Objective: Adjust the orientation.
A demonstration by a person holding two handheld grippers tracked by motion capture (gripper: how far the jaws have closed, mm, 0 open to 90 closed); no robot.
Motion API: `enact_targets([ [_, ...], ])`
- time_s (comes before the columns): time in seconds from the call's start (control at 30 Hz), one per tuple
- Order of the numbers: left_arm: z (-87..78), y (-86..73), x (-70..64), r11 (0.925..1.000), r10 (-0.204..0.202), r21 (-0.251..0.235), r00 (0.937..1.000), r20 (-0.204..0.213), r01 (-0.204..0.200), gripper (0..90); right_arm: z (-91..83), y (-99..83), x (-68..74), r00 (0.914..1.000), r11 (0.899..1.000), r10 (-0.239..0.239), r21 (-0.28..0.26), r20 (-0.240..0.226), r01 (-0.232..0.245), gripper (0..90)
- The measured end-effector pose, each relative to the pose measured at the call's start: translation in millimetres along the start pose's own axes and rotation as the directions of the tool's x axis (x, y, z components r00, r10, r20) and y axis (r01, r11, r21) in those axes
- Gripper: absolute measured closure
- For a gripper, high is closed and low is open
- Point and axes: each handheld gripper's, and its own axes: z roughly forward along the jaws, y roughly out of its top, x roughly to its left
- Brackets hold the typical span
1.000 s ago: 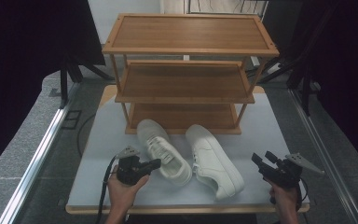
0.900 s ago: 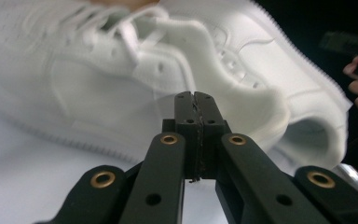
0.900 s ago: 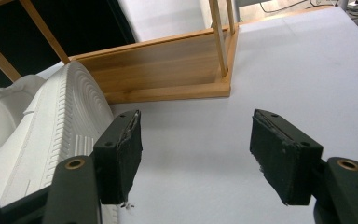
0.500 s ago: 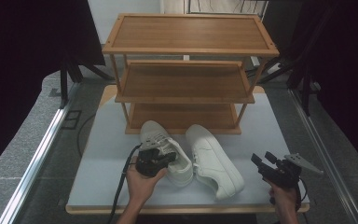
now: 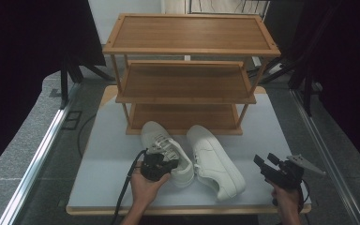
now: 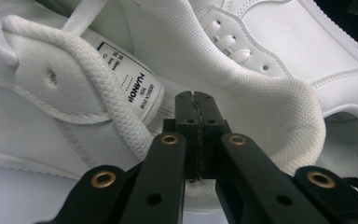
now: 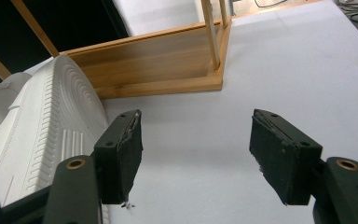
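Two white sneakers lie side by side on the grey table (image 5: 108,154), in front of a wooden shoe rack (image 5: 187,33). My left gripper (image 5: 171,164) sits at the heel opening of the left sneaker (image 5: 164,140). In the left gripper view its jaws (image 6: 196,100) are pressed together, pointing into the left sneaker (image 6: 51,93) past the tongue label, with no material seen between the pads. My right gripper (image 5: 265,161) is held open at the table's front right, apart from the right sneaker (image 5: 215,161). Its own view shows the right gripper (image 7: 196,149) beside that sneaker's ribbed sole (image 7: 51,121).
The rack has three shelves, all bare; its lowest shelf (image 7: 154,65) stands just behind the sneakers. Bare table (image 7: 284,60) stretches to the right of the sneakers. A metal rail (image 5: 37,159) runs along the floor at the left.
My left gripper has moved right and forward from the table's front left onto the left sneaker's heel opening. The right gripper has stayed put.
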Motion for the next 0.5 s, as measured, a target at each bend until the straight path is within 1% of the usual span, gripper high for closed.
enact_targets([
  [0.03,-1.1,-0.6,1.1,1.0,-0.002,0.002,1.0,0.008,0.002,90.0,0.0,-0.1,0.2,1.0,1.0,-0.002,0.0,-0.002,0.002,34.4],
  [0.13,-4.8,-2.9,2.8,1.0,-0.004,0.002,0.9999,0.01,0.004,90.0,-0.5,-0.5,-0.1,1.0,1.0,-0.001,0.001,0.0,0.001,34.4],
  [0.23,-17.5,-11.2,10.7,0.9998,-0.016,-0.016,0.9999,-0.002,0.016,90.0,-1.2,-1.1,-1.7,1.0,1.0,0.005,-0.001,0.004,-0.005,34.4],
  [0.27,-17.5,-11.2,10.7,0.9998,-0.016,-0.016,0.9999,-0.002,0.016,90.0,-1.2,-1.1,-1.7,1.0,1.0,0.005,-0.001,0.004,-0.005,34.4],
  [0.3,-24.2,-15.4,15.8,0.9994,-0.026,-0.023,0.9997,0.0,0.026,90.0,-1.7,-1.2,-2.9,0.9999,1.0,0.01,-0.003,0.003,-0.01,34.4],
  [0.37,-30.6,-19.2,20.7,0.999,-0.033,-0.03,0.9995,-0.005,0.032,90.0,-1.9,-0.9,-3.2,0.9999,1.0,0.016,-0.005,0.003,-0.016,34.4],
  [0.43,-36.8,-22.7,26.2,0.9988,-0.031,-0.037,0.9995,-0.008,0.031,90.0,-1.9,-0.7,-3.1,0.9999,1.0,0.015,-0.007,0.004,-0.015,34.5],
  [0.47,-36.8,-22.7,26.2,0.9988,-0.031,-0.037,0.9995,-0.008,0.031,90.0,-2.0,-0.7,-2.9,0.9999,1.0,0.015,-0.008,0.004,-0.015,34.5],
  [0.5,-43.2,-25.9,31.2,0.9987,-0.034,-0.039,0.9993,-0.015,0.034,90.0,-2.4,-0.5,-2.5,0.9999,1.0,0.014,-0.006,0.005,-0.014,34.5],
])
